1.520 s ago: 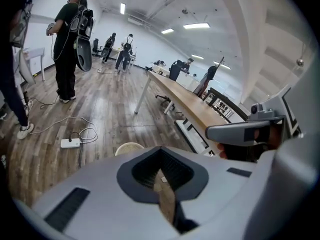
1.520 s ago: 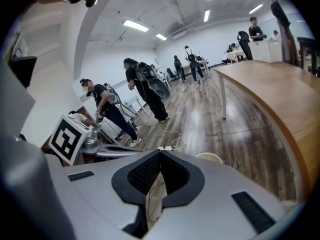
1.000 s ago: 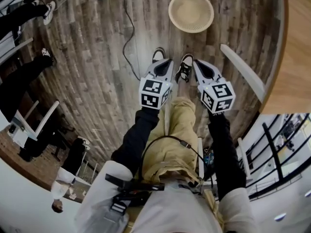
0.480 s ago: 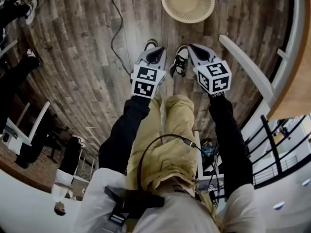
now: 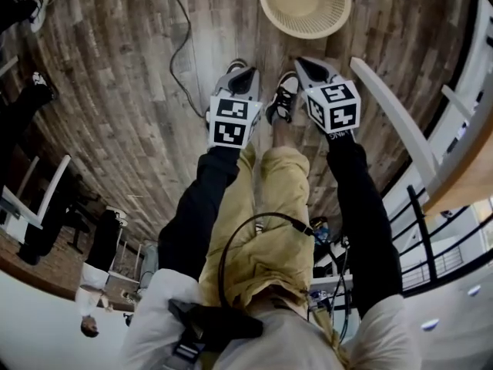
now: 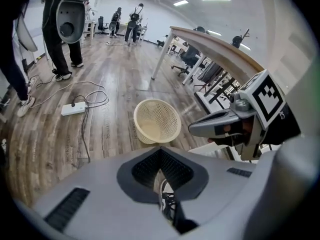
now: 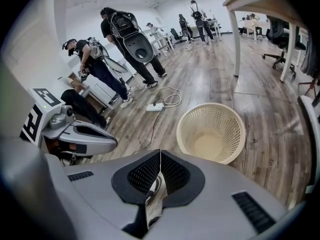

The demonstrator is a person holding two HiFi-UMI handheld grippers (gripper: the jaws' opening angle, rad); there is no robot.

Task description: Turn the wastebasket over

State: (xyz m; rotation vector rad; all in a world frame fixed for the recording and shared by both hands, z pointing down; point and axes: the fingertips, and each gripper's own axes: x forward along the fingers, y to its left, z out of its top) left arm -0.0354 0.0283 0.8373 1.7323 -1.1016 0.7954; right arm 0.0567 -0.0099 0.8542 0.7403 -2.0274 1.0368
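Observation:
The wastebasket (image 5: 305,5) is a cream mesh basket that stands upright on the wooden floor, mouth up and with nothing in it. It lies ahead of both grippers, also in the left gripper view (image 6: 156,121) and the right gripper view (image 7: 212,132). My left gripper (image 5: 243,74) and right gripper (image 5: 303,62) hang side by side above my shoes (image 5: 282,99), short of the basket and apart from it. Both point steeply down. The left jaws (image 6: 160,153) are shut with nothing held. The right jaws (image 7: 159,154) are shut too, with nothing between them.
A white power strip (image 6: 75,109) with a looping cable (image 5: 181,45) lies on the floor to the left of the basket. A white table leg (image 5: 393,114) and a wooden desk edge stand to the right. Several people (image 7: 125,39) stand further off in the room.
Both grippers have sunk toward the floor, and stay shut. The basket now looks larger and closer at the top of the head view.

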